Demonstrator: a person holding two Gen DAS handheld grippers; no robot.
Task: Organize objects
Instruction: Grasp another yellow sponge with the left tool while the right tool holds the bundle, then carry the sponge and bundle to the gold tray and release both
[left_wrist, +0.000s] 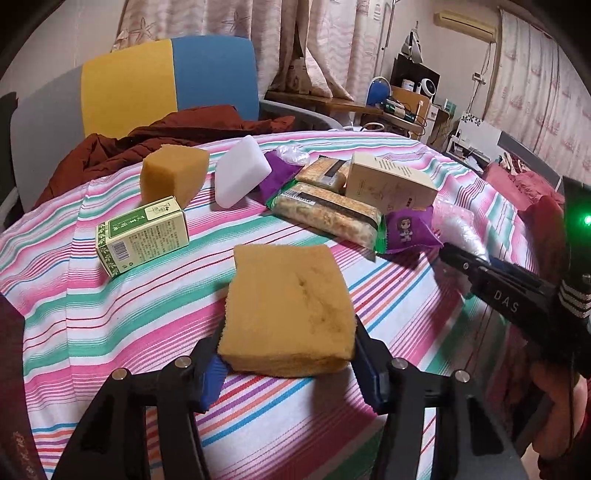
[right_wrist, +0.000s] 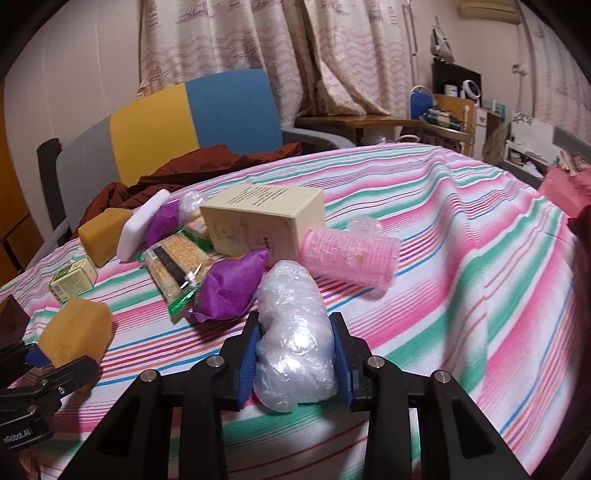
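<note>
A flat yellow sponge (left_wrist: 288, 302) lies on the striped cloth (left_wrist: 147, 332) between the fingers of my left gripper (left_wrist: 290, 328), whose blue pads touch both its sides, so it is shut on it. In the right wrist view the same sponge (right_wrist: 77, 328) shows at lower left. My right gripper (right_wrist: 295, 325) is shut on a clear bubble-wrap bundle (right_wrist: 291, 295), its pads pressing in from both sides. The left wrist view shows that right gripper (left_wrist: 454, 254) at the right edge, a hand behind it.
Spread across the cloth are a second sponge (left_wrist: 171, 171), a white foam block (left_wrist: 242, 173), a green box (left_wrist: 142, 236), cracker packs (left_wrist: 328, 214), a beige box (left_wrist: 391, 182), purple sachets (left_wrist: 408, 229) and a pink wrapped roll (right_wrist: 351, 254). A chair (left_wrist: 166, 81) stands behind.
</note>
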